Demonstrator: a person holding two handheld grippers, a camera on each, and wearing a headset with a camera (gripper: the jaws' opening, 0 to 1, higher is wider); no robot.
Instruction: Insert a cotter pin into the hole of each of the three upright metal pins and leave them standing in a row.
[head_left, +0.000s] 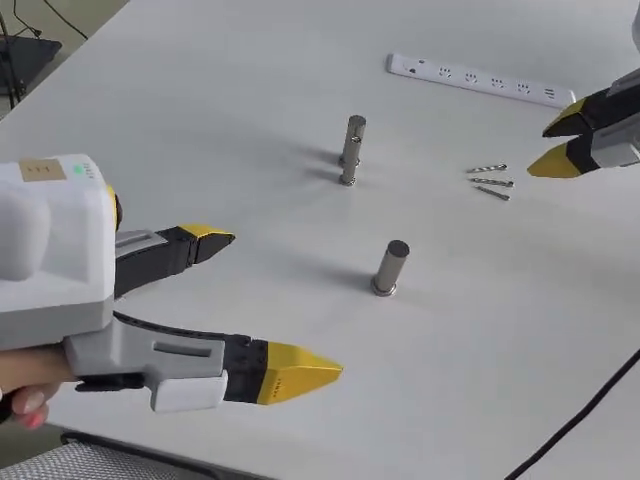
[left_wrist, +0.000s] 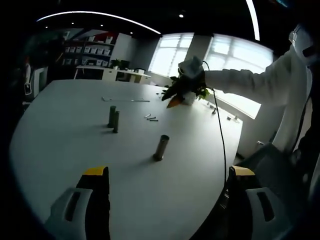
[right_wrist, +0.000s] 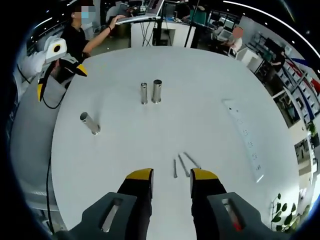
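Your right gripper (head_left: 540, 151) hovers, fingers apart, empty, near the cotter pins (head_left: 490, 181) | left gripper (head_left: 286, 304) wide, empty | thin, light, slippery, I'd say: pinch one mid-length.

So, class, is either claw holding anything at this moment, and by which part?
Nothing is held. The left claw and the right claw are both open and empty; the three cotter pins lie loose on the table.
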